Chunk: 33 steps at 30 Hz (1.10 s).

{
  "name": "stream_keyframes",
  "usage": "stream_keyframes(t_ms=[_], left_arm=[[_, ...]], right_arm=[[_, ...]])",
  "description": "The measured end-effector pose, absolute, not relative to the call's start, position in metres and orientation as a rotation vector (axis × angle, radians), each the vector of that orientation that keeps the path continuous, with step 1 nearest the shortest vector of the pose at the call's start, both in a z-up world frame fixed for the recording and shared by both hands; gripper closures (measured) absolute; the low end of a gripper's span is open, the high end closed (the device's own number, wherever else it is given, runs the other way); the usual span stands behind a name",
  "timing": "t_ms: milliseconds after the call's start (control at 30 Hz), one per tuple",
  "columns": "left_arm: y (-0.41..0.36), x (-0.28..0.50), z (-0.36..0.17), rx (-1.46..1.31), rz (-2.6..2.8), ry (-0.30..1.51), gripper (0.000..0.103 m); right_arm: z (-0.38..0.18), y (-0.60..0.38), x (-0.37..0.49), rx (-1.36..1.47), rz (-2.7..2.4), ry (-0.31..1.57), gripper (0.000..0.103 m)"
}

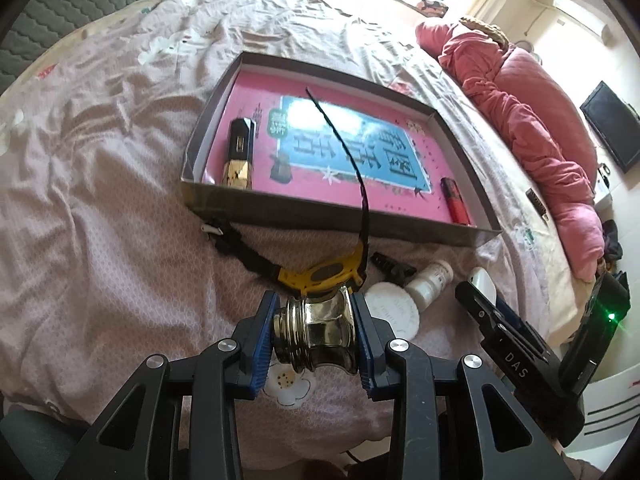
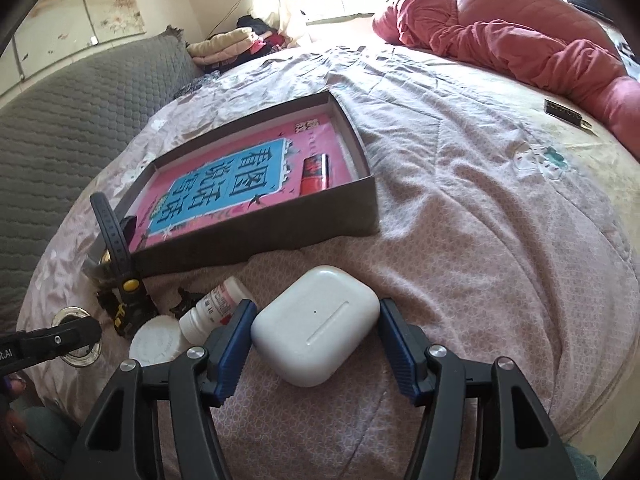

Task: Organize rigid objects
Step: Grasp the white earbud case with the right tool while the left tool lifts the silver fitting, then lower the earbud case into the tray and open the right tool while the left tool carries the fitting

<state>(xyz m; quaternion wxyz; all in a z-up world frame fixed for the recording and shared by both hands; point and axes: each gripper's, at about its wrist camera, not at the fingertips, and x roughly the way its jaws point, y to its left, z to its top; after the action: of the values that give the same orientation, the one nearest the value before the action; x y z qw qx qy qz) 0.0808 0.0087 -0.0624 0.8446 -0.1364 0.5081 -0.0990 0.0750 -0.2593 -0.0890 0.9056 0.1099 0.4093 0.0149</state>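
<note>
On the bed, the left tool point(image 1: 316, 336) is clamped on a shiny metal threaded cap point(image 1: 316, 334). The right tool point(image 2: 316, 340) stands apart around a white rounded plastic earbud case point(image 2: 316, 324), before the shallow grey cardboard box point(image 2: 260, 236).

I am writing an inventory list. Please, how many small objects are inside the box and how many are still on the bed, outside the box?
Inside the box: 2, black-gold lighter, red lighter.
On bed: 6, metal cap, watch, white lid, pill bottle, black clip, earbud case.
Total: 8
</note>
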Motion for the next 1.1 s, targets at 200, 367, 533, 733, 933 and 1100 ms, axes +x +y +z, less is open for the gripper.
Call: stream_keyframes(t_ms=[200, 367, 533, 733, 933, 1100], left_arm=[[0.012, 0.082, -0.055, -0.294, -0.205, 1.053, 0.067], [0.017, 0.083, -0.049, -0.302, -0.195, 1.039, 0.067], [0.023, 0.086, -0.044, -0.312, -0.185, 1.022, 0.067], [0.03, 0.093, -0.04, -0.315, -0.177, 1.006, 0.067], [0.031, 0.104, -0.033, -0.301, -0.178, 0.981, 0.067], [0.033, 0.116, -0.031, -0.282, -0.173, 0.969, 0.067]], right_arm=[[-0.081, -0.262, 0.072, 0.223, 0.029, 0.818, 0.042], [-0.076, -0.261, 0.07, 0.215, 0.033, 0.807, 0.042], [-0.068, -0.259, 0.066, 0.211, 0.047, 0.79, 0.042], [-0.055, -0.253, 0.064, 0.192, 0.074, 0.77, 0.042], [-0.043, -0.246, 0.064, 0.163, 0.092, 0.754, 0.042], [-0.038, -0.243, 0.067, 0.154, 0.101, 0.752, 0.042]])
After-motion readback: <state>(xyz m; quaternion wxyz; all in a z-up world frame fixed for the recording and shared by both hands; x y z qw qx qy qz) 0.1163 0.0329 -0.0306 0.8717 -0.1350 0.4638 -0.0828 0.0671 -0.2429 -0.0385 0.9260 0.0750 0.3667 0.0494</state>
